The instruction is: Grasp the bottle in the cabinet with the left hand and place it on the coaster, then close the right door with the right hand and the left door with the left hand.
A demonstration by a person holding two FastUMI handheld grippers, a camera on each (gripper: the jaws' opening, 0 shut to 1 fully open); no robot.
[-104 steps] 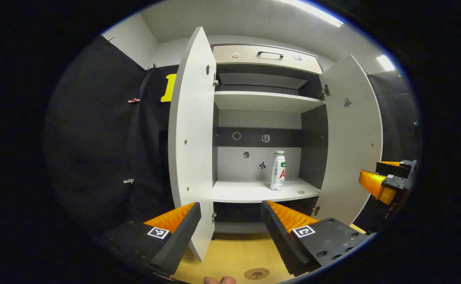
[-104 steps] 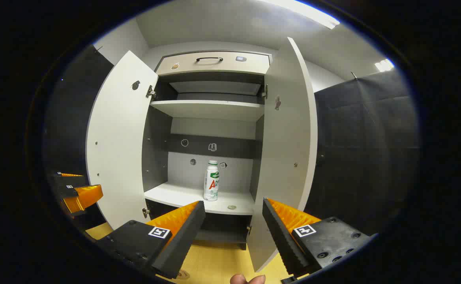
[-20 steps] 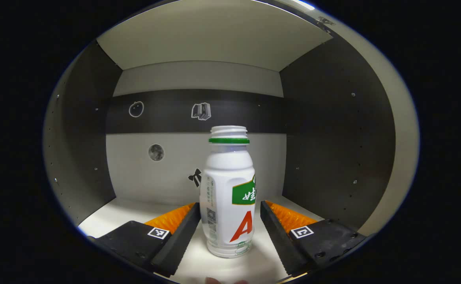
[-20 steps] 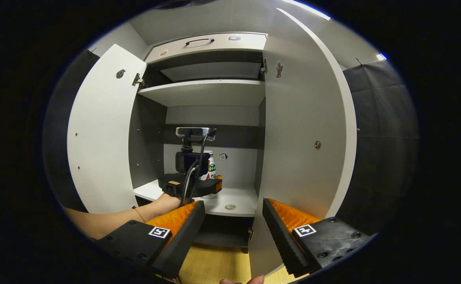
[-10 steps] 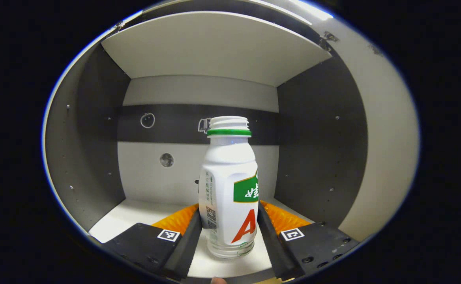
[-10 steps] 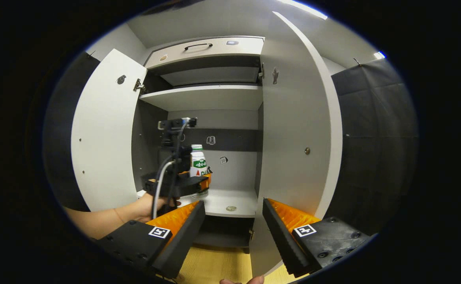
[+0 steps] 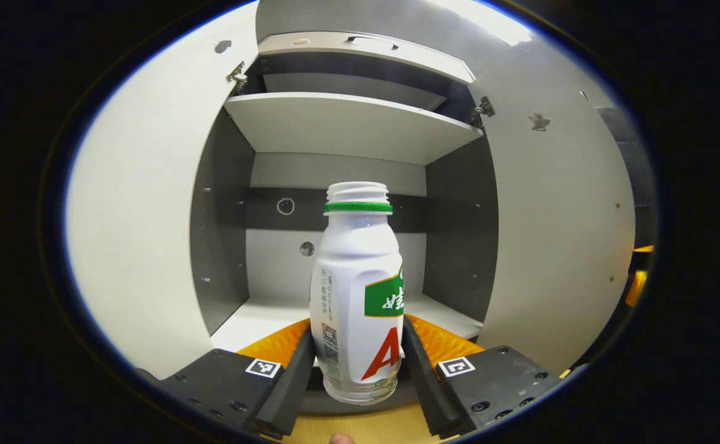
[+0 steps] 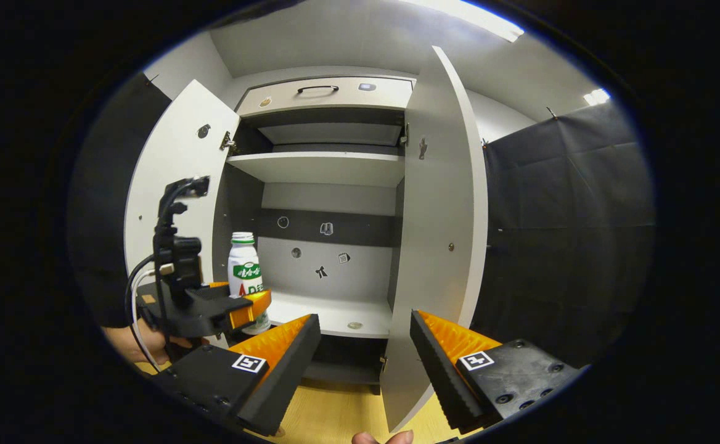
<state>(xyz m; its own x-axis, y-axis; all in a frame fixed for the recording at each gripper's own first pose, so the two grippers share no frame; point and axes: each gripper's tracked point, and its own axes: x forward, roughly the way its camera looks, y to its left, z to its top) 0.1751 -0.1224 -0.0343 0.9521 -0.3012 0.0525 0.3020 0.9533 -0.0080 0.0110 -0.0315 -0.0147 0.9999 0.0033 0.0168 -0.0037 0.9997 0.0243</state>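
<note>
Gripping the white plastic bottle (image 7: 358,296) with the green neck ring and red-and-green label, the left gripper (image 7: 358,364) has both fingers pressed against the bottle's lower sides, and the bottle stands upright between them. The left gripper view shows the bottle's base clear of the white lower shelf (image 7: 261,317), out in front of its front edge, with the open grey-and-white cabinet (image 7: 347,123) behind. The right gripper view gives the side-on picture: the left gripper (image 8: 246,308), the hand (image 8: 144,345) holding it and the bottle (image 8: 244,271) sit just in front of the shelf's left end, beside the open white left door (image 8: 175,185). The right gripper (image 8: 363,364) hangs in front of the cabinet with its jaws wide apart and nothing between them, near the open white right door (image 8: 440,216).
</note>
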